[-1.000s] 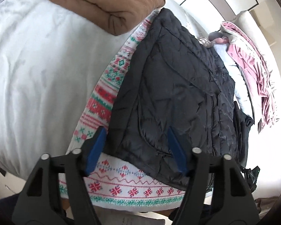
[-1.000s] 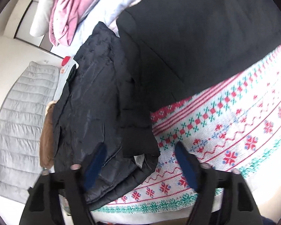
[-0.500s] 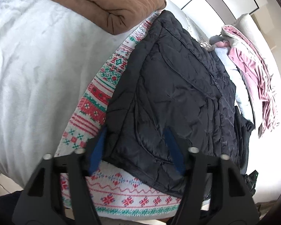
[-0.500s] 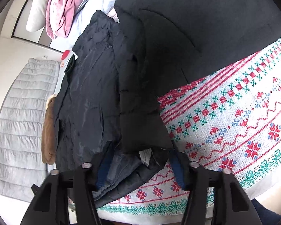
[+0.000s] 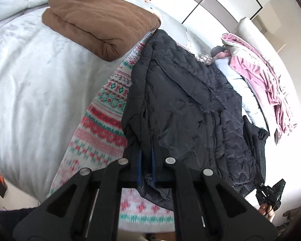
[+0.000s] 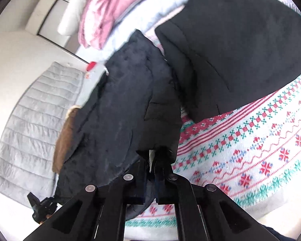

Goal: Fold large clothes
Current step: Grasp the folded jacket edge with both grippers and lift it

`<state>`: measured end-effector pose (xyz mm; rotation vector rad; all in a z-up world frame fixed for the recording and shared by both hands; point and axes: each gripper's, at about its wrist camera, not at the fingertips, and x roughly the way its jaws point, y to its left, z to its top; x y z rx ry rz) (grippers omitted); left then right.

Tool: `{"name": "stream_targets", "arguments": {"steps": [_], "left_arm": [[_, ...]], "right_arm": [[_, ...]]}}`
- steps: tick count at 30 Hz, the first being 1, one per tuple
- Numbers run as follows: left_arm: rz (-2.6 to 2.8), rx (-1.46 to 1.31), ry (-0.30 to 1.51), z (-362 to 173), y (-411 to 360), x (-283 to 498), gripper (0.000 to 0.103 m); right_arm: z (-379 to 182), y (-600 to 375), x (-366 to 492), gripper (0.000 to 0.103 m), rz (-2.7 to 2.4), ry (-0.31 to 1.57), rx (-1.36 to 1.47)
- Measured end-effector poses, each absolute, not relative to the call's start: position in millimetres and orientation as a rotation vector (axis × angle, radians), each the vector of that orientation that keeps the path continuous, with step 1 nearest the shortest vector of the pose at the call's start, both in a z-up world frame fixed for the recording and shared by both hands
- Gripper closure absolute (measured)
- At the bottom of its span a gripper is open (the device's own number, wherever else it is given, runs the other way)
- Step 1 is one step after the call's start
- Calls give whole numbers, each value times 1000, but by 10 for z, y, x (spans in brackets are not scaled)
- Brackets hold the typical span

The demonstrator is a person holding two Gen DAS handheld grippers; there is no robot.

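A dark quilted jacket (image 5: pixel 190 104) lies on a patterned red, green and white blanket (image 5: pixel 102 124) on the bed. My left gripper (image 5: pixel 146 160) is shut on the jacket's near hem corner. In the right wrist view the same jacket (image 6: pixel 120 108) runs away from me, and my right gripper (image 6: pixel 150 162) is shut on its other hem corner, beside a white label. The right gripper also shows in the left wrist view (image 5: pixel 271 192) at the jacket's far hem corner.
A folded brown blanket (image 5: pixel 102 22) lies at the back left on the white bedding (image 5: pixel 30 92). A pink and grey garment pile (image 5: pixel 258 70) lies at the right. A black coat (image 6: pixel 240 46) lies on the patterned blanket beside the jacket. A grey quilted cover (image 6: pixel 32 112) lies at the left.
Both grippers moved forward onto the jacket's near hem and closed from open. Each now pinches a hem corner, and the fabric there is bunched up.
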<state>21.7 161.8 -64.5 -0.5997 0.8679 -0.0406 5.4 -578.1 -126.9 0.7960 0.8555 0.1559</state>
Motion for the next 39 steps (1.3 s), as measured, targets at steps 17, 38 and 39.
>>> {"name": "stream_targets", "arguments": {"steps": [17,38,39], "left_arm": [[-25,-595,878,-742,1677,-313,92],[-56,-615,890,-917,1615,-399,93],[-61,-612,867,-869,1613,-436,93]], "right_arm": [[-1422,-5674,-751,99,152,770,820],[-1524,-5745,-789,99,150,751,884],[-1500,-5759,-806,100,147,738,884]]}}
